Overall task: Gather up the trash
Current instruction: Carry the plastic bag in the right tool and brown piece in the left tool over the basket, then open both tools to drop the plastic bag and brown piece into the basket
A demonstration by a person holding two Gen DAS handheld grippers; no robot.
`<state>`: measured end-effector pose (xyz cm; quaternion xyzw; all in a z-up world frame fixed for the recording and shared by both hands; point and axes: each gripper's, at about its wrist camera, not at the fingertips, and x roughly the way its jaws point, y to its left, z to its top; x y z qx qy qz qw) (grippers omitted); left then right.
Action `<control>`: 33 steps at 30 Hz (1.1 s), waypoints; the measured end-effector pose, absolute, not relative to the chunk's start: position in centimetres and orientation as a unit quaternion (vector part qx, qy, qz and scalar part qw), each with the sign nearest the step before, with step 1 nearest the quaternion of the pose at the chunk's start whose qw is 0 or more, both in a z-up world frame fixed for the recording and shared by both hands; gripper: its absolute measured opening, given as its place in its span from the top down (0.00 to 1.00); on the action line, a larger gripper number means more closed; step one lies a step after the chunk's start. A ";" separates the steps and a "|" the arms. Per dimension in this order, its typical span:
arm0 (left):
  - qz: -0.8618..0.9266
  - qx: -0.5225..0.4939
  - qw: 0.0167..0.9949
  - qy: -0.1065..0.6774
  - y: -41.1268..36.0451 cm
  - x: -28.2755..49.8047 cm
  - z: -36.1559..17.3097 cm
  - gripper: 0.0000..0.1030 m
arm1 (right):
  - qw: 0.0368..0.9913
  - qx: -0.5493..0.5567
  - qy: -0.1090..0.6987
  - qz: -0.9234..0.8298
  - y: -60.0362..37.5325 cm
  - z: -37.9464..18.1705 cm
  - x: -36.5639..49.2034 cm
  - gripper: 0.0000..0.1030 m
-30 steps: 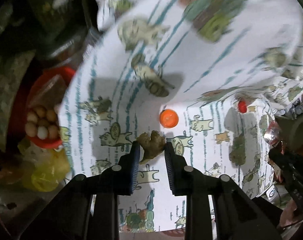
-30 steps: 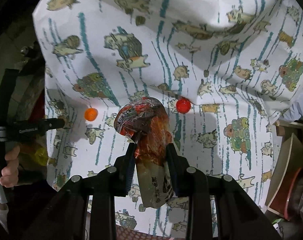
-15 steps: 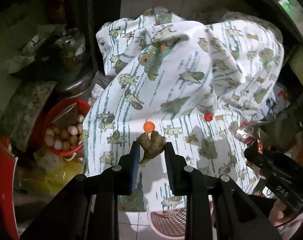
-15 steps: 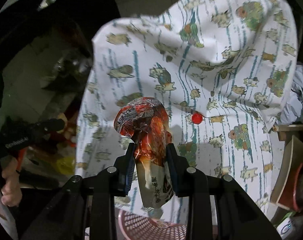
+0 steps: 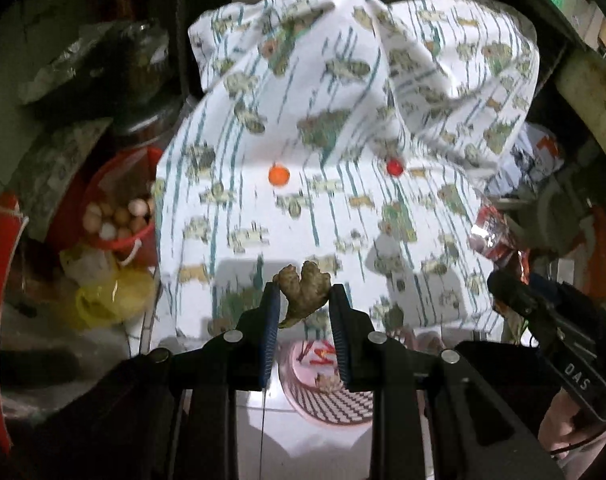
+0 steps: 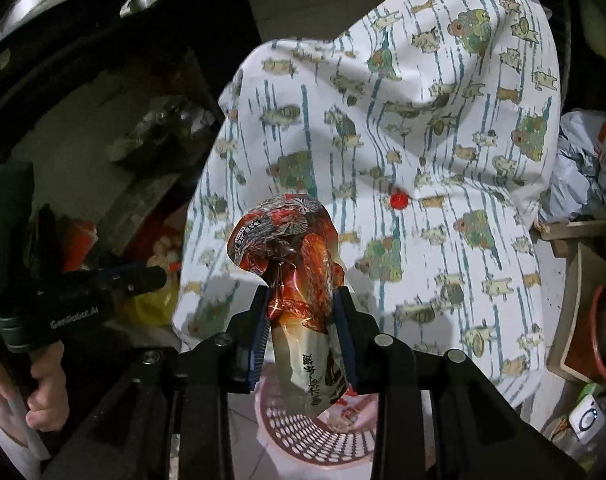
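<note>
My left gripper (image 5: pixel 303 304) is shut on a brown piece of ginger (image 5: pixel 304 289), held above a pink perforated basket (image 5: pixel 323 396) on the floor. My right gripper (image 6: pixel 303 300) is shut on a crumpled red-and-white snack wrapper (image 6: pixel 291 248), held above the same basket (image 6: pixel 303 428). An orange bottle cap (image 5: pixel 279 175) and a red bottle cap (image 5: pixel 394 167) lie on the cartoon-print cloth (image 5: pixel 343 100); the red cap also shows in the right wrist view (image 6: pixel 398 201). The right gripper and its wrapper show at the right of the left wrist view (image 5: pixel 499 280).
A red bucket of eggs (image 5: pixel 119 216) and a yellow plastic bag (image 5: pixel 111 296) sit left of the cloth. A dark jar (image 5: pixel 143 76) stands behind them. Crumpled bags (image 6: pixel 583 160) and a wooden box (image 6: pixel 583 288) crowd the right side. The basket holds some trash.
Both grippers have pulled back and away from the cloth with their loads; the pink basket has come into view below them. The caps stay on the cloth.
</note>
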<state>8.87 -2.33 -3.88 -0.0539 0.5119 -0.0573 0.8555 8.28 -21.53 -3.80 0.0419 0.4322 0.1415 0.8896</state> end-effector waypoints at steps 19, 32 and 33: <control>-0.031 -0.038 0.855 0.516 -1.4 8.1 -6.3 0.77 | 0.798 0.124 0.550 0.214 -20.6 -10.5 5.2 0.67; -0.035 -0.041 0.842 0.537 -1.8 8.2 -8.2 0.77 | 0.714 0.105 0.662 0.201 -18.4 -19.2 4.5 0.67; -0.039 -0.042 0.838 0.542 -2.1 8.3 -8.6 0.77 | 0.710 0.111 0.668 0.193 -18.5 -19.9 4.7 0.67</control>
